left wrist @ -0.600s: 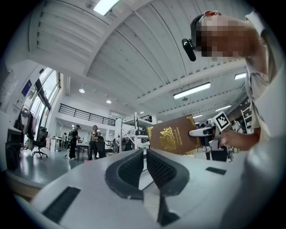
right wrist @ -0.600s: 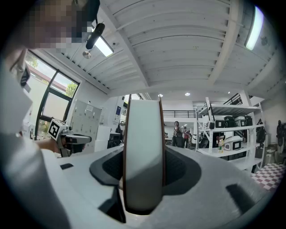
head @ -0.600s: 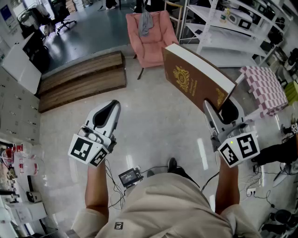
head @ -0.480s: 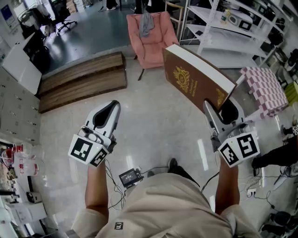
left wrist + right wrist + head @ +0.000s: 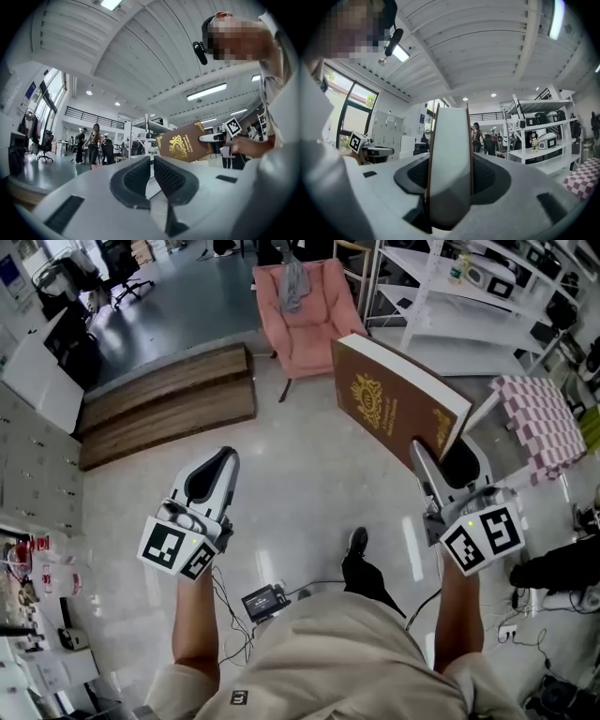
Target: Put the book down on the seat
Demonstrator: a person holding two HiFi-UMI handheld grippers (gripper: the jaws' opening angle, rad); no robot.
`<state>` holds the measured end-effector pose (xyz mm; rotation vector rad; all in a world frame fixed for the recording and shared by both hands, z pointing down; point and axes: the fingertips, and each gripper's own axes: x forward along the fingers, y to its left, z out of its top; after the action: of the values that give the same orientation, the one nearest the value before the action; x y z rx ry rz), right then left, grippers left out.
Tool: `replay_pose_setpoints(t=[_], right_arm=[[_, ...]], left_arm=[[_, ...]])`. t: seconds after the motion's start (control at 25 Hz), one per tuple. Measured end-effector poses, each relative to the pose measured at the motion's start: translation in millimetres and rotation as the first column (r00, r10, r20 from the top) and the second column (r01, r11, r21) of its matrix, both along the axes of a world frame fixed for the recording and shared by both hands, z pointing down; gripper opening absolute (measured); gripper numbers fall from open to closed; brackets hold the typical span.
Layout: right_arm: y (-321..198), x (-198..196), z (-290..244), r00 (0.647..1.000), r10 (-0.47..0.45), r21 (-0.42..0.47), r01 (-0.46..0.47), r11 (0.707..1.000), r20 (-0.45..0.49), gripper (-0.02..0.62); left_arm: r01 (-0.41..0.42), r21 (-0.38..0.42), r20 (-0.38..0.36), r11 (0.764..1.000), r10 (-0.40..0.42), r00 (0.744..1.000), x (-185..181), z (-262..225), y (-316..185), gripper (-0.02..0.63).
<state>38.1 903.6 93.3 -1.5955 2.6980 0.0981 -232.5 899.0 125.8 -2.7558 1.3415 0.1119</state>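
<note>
- Fingers (image 5: 490, 177) of our right gripper (image 5: 448, 448): clamped on the near end of the book (image 5: 398, 399), one pad against each cover.
- Fingers (image 5: 136, 180) of our left gripper (image 5: 214, 470): drawn together to a slit, nothing between them, and no part in the hold.
- Book: brown, thick, gilt crest on the cover. It is tilted up in the air over the floor (image 5: 309, 474) and touches no furniture.
- Seat: we take the pink armchair (image 5: 305, 334) as the goal, well apart from the book and ahead of us. A grey cloth (image 5: 293, 282) hangs on its back, and the cushion looks bare.
- Done, in our judgement: pick-up and lift.
- Left to do: carry the book to the chair, lower it onto the cushion, let go.
</note>
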Motion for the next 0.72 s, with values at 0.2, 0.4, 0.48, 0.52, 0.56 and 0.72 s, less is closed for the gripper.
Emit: replay_pose_setpoints(t=[0.2, 0.4, 0.48, 0.52, 0.56, 0.72], right_arm=[[-104.7, 45.9, 6.6, 0.999, -0.026, -0.042, 0.027, 0.999, 0.024, 0.213], [-180.5, 76.9, 14.0, 0.997, -0.069, -0.064, 0.072, 0.995, 0.041, 0.213], [-206.4, 89.6, 14.3, 0.996, -0.084, -0.07, 0.087, 0.994, 0.039, 0.213], [-220.2, 96.7, 14.2, 0.995, -0.091, -0.072, 0.093, 0.993, 0.036, 0.213], [-233.6, 103.9, 14.9, 0.995, -0.096, -0.074, 0.098, 0.992, 0.034, 0.213], [-278.7, 129.7, 16.9, 0.992, -0.12, -0.08, 0.124, 0.989, 0.048, 0.213]], left_arm=[[0.05, -0.029, 0.018, 0.998, -0.05, 0.999, 36.6, -1.5, -88.3, 0.025], [0.082, -0.055, 0.024, 0.995, -0.081, 0.996, 70.9, 7.7, -157.6, 0.025], [0.094, -0.054, 0.026, 0.994, -0.093, 0.995, 84.7, 6.8, -180.8, 0.025], [0.102, -0.052, 0.024, 0.993, -0.101, 0.995, 92.0, 5.9, -192.7, 0.025], [0.109, -0.052, 0.022, 0.993, -0.108, 0.994, 99.6, 5.4, -204.0, 0.025], [0.123, -0.05, 0.03, 0.991, -0.121, 0.992, 129.7, 2.3, -244.3, 0.025]])
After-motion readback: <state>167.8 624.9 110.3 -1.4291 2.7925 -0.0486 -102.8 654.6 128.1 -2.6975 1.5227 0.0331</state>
